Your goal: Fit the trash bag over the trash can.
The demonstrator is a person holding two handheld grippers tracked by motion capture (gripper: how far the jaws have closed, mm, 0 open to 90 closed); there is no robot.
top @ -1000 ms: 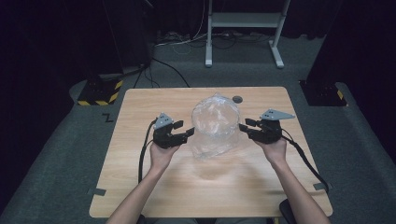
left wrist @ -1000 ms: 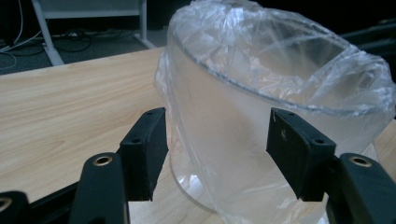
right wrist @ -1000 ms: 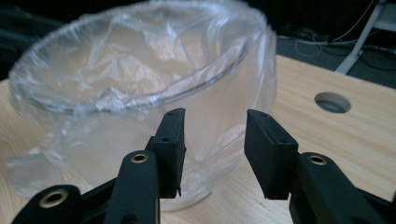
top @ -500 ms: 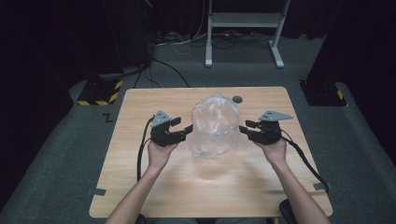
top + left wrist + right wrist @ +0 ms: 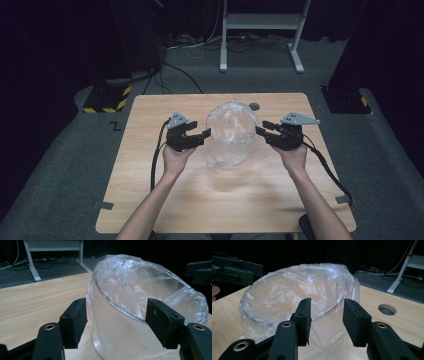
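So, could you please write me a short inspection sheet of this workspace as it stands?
Surface: wooden table, round cable hole near the far edge.
Job's things: clear container lined with a plastic bag folded over its rim, upright, mid-table.
Clutter: nothing seen.
Grippers: left gripper and right gripper open, either side of the container, jaws level with its rim.
Cables: gripper cables trail toward the person.
Surroundings: dark floor, metal stand, striped block.
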